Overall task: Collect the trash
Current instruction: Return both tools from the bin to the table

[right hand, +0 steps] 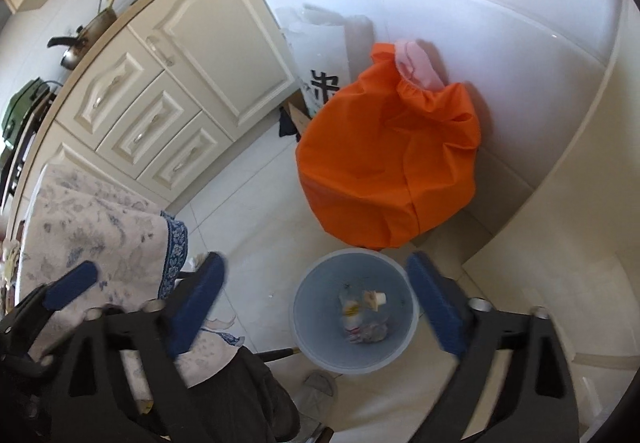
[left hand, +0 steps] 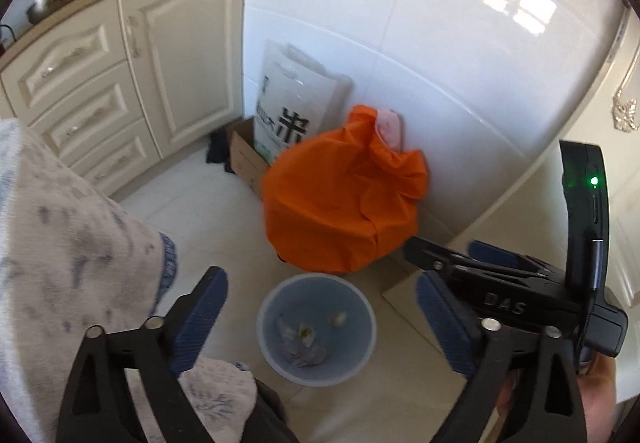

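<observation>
Now, left wrist view: left gripper (left hand: 320, 307) hanging over the pale blue bin (left hand: 316, 327) on the floor, jaws spread wide, nothing between the pads. Trash (left hand: 302, 343) lying at the bottom of the bin, crumpled wrappers by the look of it. Right gripper (left hand: 486, 263) crossing in from the right, also gaping, empty. Orange bag (left hand: 340, 199) slumped just beyond the bin against the white wall, patterned cloth (left hand: 60, 223) draped near left.

Over to the right wrist view: right gripper (right hand: 316, 303) straddling the same bin (right hand: 354, 309), jaws fully apart, holding nothing. Trash (right hand: 364, 317) settled inside, small and scrunched. Left gripper (right hand: 150, 283) at near left, open too.

Likely light, soft, crushable stuff; probably best pinched at a bunched fold, gently. Bin itself likely light and thin-walled, best taken at the rim.
</observation>
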`<state>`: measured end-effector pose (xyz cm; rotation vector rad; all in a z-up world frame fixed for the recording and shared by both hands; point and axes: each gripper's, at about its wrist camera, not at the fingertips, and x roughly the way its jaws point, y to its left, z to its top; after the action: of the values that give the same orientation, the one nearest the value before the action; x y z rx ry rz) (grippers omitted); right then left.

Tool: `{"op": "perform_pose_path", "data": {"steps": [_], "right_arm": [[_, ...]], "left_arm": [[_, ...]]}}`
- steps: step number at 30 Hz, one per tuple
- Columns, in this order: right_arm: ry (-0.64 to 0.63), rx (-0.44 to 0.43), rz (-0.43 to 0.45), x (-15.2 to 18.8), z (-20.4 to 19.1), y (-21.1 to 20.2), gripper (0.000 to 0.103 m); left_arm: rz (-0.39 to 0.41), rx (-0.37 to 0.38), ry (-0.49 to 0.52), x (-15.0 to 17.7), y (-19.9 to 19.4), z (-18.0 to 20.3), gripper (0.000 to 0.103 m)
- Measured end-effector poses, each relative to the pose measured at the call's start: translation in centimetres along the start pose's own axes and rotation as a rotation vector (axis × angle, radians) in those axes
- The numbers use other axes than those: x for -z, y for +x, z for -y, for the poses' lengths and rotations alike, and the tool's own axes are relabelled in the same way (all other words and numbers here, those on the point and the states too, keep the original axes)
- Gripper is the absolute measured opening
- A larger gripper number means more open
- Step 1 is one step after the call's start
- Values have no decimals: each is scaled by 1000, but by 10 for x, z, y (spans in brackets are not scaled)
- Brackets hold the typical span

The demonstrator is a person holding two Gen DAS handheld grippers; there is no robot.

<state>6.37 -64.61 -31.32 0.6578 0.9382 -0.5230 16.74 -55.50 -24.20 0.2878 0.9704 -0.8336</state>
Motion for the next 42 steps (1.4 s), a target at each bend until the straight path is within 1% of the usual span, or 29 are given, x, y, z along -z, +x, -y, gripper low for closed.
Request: {"op": "perform_pose_path", "data": {"steps": [1, 2, 5, 8, 14, 18, 22, 28, 31, 32, 35, 37, 40, 41, 42], "right_arm": [[7, -2, -1, 0, 0, -2, 103], [11, -1, -1, -1, 0, -3, 103], [9, 9, 18, -2, -3, -12, 103], [9, 3, 39, -2, -8, -23, 103], [-23, -4, 86, -4, -28, -51, 103], [-57, -19, 124, -4, -51, -74, 103], [-115, -51, 173, -2, -85, -100, 103], [-231, -116, 247, 5, -157, -138, 103], [-285, -149, 276, 11, -191, -153, 103], [-298, -160, 282, 14, -198, -156, 103], [-349, -194, 303, 22, -231, -167, 103], [-390, -221, 311, 30, -255, -172, 103], [-437, -246, 322, 41, -282, -178, 103], [-454, -255, 325, 45, -293, -180, 103], [-469, -265, 328, 49, -302, -181, 103]], "left_arm": [[5, -12, -1, -1, -1, 1, 100], [10, -15, 0, 7, -7, 2, 100], [25, -22, -6, 12, -16, 5, 100], [54, -25, -13, 22, -36, 5, 100], [123, -28, -35, 39, -85, -8, 101], [178, -32, -55, 54, -126, -22, 101], [249, -53, -80, 72, -178, -39, 102], [371, -97, -141, 110, -254, -73, 102], [432, -140, -170, 135, -295, -93, 102], [442, -149, -176, 139, -301, -97, 102], [493, -189, -207, 165, -335, -115, 102], [521, -220, -226, 182, -356, -127, 102], [557, -265, -259, 204, -385, -145, 102], [563, -277, -265, 205, -390, -146, 102], [574, -297, -277, 216, -400, -154, 102]]}}
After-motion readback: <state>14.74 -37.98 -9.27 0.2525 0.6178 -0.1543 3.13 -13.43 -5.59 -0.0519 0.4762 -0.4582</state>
